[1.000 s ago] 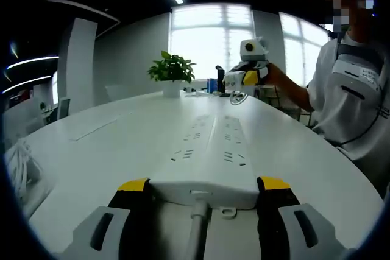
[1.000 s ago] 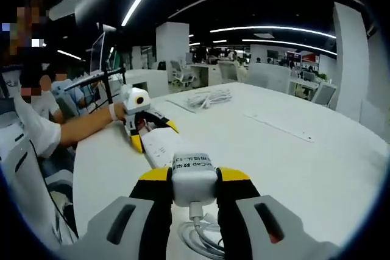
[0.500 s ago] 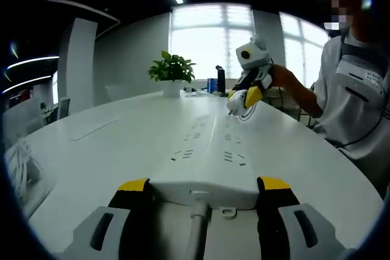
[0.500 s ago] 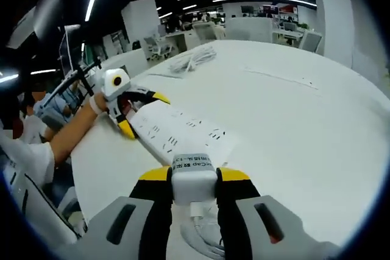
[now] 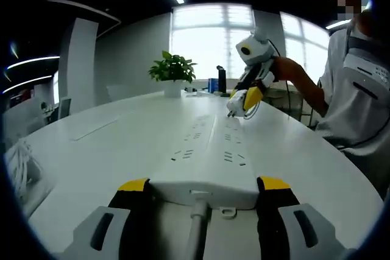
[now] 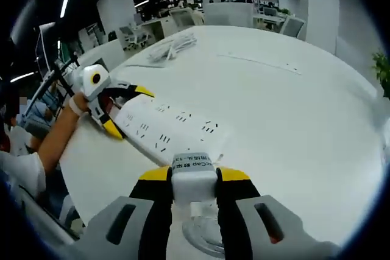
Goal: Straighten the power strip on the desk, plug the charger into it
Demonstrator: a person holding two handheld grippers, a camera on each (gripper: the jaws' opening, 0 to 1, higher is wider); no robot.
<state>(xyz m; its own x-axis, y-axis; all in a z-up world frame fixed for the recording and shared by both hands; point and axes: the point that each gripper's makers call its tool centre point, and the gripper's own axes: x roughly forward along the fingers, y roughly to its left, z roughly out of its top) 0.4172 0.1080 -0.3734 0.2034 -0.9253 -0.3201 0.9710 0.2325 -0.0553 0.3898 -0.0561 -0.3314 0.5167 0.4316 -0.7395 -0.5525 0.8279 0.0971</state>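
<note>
Charger (image 6: 192,175) now over strip's (image 5: 210,150) far end, right fingers clamping it; left fingers clamping near end; bare desk (image 6: 292,120) around.

Smooth white plastic power strip (image 5: 207,156) and charger (image 6: 194,178) on a glossy white desk (image 5: 109,150).

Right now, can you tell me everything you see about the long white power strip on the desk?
The power strip is a long, flat, white plastic bar lying on the white desk. Its top has two rows of small dark socket slots, all empty. The left gripper clamps one short end, where a white cord leaves it. The charger, held in the right gripper, hangs above the far end, not yet plugged in.
</note>
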